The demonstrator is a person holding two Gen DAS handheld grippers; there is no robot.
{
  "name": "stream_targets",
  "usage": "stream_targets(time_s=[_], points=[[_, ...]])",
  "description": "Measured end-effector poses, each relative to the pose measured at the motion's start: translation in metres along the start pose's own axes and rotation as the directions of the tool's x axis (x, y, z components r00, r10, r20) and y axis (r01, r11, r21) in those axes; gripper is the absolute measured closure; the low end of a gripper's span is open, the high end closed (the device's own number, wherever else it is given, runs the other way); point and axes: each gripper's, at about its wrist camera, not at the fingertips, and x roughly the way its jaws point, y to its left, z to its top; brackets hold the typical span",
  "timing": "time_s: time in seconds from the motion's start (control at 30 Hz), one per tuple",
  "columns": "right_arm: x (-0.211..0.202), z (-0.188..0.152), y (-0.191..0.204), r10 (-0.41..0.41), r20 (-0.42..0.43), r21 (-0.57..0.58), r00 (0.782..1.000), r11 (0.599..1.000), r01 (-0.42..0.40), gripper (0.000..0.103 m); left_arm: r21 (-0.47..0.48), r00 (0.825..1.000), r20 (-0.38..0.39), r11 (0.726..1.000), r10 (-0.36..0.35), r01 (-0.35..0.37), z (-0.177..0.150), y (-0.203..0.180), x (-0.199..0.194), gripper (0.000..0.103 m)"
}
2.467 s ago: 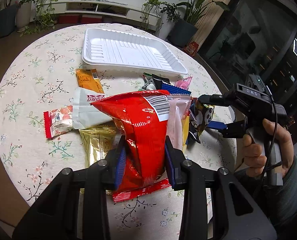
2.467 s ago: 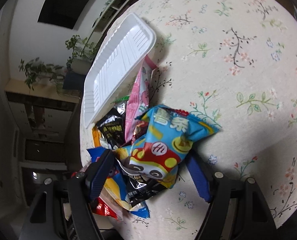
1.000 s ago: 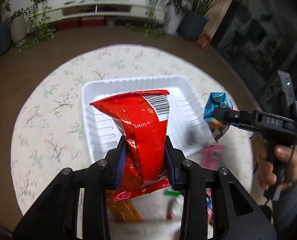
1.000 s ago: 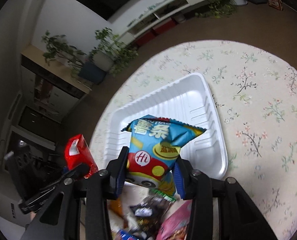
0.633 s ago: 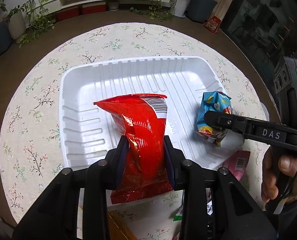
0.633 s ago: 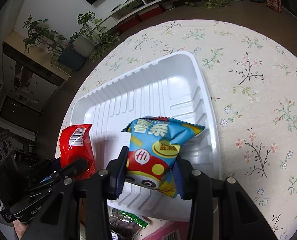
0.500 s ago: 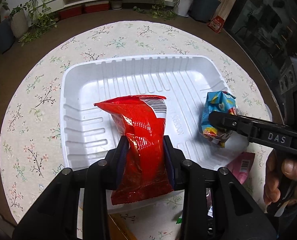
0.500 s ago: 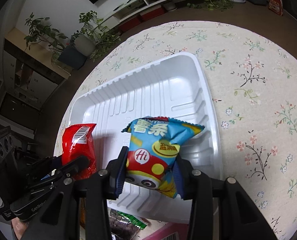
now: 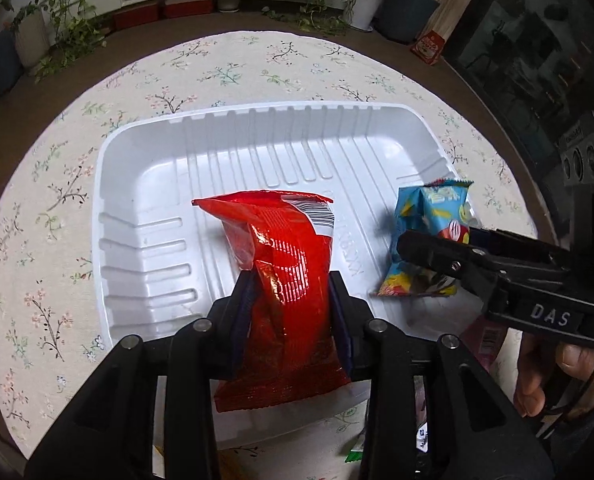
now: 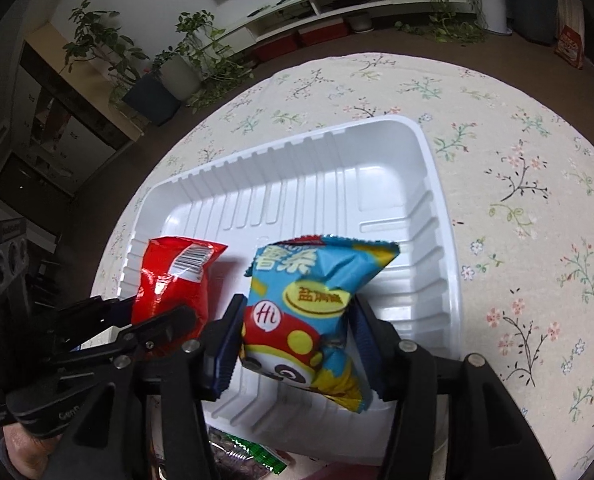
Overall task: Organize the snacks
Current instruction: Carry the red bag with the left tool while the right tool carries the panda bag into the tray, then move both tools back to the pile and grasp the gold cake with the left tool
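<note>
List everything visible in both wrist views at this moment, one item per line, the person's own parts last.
tray: 1, white, ribbed, middle of the table.
red snack bag: 1, red, over the tray between the left gripper's pads.
blue snack bag: 1, blue with cartoon print, over the tray's right side between the right gripper's pads.
other snack packets: several, green, dark, pink, on the table at the tray's near edge.
table: 1, round, cream floral cloth.
potted plants: several, green, on the floor behind.
left gripper: 1, black, jaws opening.
right gripper: 1, black, jaws opening.
hand: 1, on the right gripper's handle.
</note>
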Motion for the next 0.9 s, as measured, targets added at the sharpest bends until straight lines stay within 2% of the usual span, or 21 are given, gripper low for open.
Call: stream_targets(time_s=[0.03, 0.07, 0.1, 0.17, 0.23, 0.27, 0.3, 0.37, 0.4, 0.43, 0.47, 0.5, 0.57, 0.63, 0.7, 0.8, 0.9], points=[[-0.002, 0.001, -0.002, 0.010, 0.003, 0.010, 1.000, 1.000, -0.010, 0.030, -0.022, 1.000, -0.002, 0.999, -0.029, 0.029, 0.001, 0.004, 0.000, 0.066], [-0.004, 0.001, -0.005, 0.023, 0.008, 0.024, 1.000, 0.999, -0.023, 0.027, -0.043, 0.998, -0.001, 0.997, -0.059, 0.059, 0.001, 0.007, -0.001, 0.060], [-0.006, 0.003, -0.006, 0.036, 0.012, 0.035, 0.999, 0.999, -0.036, 0.027, -0.056, 0.996, 0.005, 0.995, -0.086, 0.086, 0.001, 0.010, -0.004, 0.051], [-0.014, 0.004, -0.010, 0.080, 0.028, 0.046, 0.996, 0.996, -0.082, 0.027, -0.057, 0.994, 0.021, 0.992, -0.111, 0.112, -0.001, 0.013, -0.014, 0.042], [-0.026, 0.004, -0.010, 0.109, 0.046, 0.036, 0.993, 0.993, -0.110, 0.026, -0.045, 0.987, 0.049, 0.986, -0.156, 0.159, -0.003, 0.015, -0.028, 0.036], [-0.033, 0.003, -0.011, 0.127, 0.061, 0.030, 0.990, 0.991, -0.129, 0.026, -0.046, 0.982, 0.059, 0.982, -0.178, 0.181, -0.005, 0.017, -0.036, 0.026], [-0.042, 0.002, -0.014, 0.145, 0.077, 0.028, 0.986, 0.989, -0.148, 0.025, -0.043, 0.971, 0.086, 0.973, -0.224, 0.228, -0.009, 0.019, -0.049, 0.014], [-0.057, -0.004, -0.017, 0.178, 0.100, 0.028, 0.979, 0.983, -0.181, 0.019, -0.020, 0.944, 0.136, 0.952, -0.301, 0.306, -0.017, 0.021, -0.068, 0.000], [-0.069, -0.010, -0.019, 0.199, 0.115, 0.022, 0.973, 0.979, -0.203, 0.018, 0.017, 0.917, 0.181, 0.934, -0.355, 0.358, -0.027, 0.022, -0.087, 0.000], [-0.081, -0.018, -0.020, 0.220, 0.132, 0.010, 0.967, 0.975, -0.223, 0.018, 0.051, 0.901, 0.216, 0.926, -0.376, 0.374, -0.036, 0.021, -0.102, 0.000], [-0.092, -0.026, -0.019, 0.237, 0.145, -0.002, 0.961, 0.971, -0.239, 0.018, 0.086, 0.891, 0.251, 0.925, -0.379, 0.370, -0.046, 0.020, -0.116, 0.000], [-0.102, -0.036, -0.019, 0.251, 0.156, -0.013, 0.955, 0.968, -0.252, 0.018, 0.118, 0.888, 0.277, 0.930, -0.368, 0.348, -0.060, 0.019, -0.130, 0.000], [-0.118, -0.053, -0.017, 0.265, 0.174, -0.026, 0.948, 0.964, -0.264, 0.018, 0.128, 0.908, 0.263, 0.944, -0.327, 0.303, -0.082, 0.018, -0.147, 0.000], [-0.134, -0.075, -0.014, 0.275, 0.201, -0.044, 0.940, 0.961, -0.272, 0.018, 0.081, 0.936, 0.234, 0.964, -0.264, 0.251, -0.111, 0.021, -0.160, 0.000], [-0.147, -0.100, -0.009, 0.282, 0.211, -0.051, 0.936, 0.959, -0.278, 0.018, 0.017, 0.941, 0.237, 0.969, -0.242, 0.245, -0.139, 0.031, -0.168, 0.000], [-0.160, -0.129, 0.000, 0.293, 0.222, -0.051, 0.930, 0.956, -0.289, 0.020, -0.064, 0.939, 0.234, 0.960, -0.251, 0.272, -0.183, 0.047, -0.171, 0.000], [-0.166, -0.156, 0.014, 0.289, 0.216, -0.069, 0.933, 0.957, -0.280, 0.025, -0.100, 0.953, 0.225, 0.968, -0.205, 0.232, -0.222, 0.049, -0.173, 0.000]])
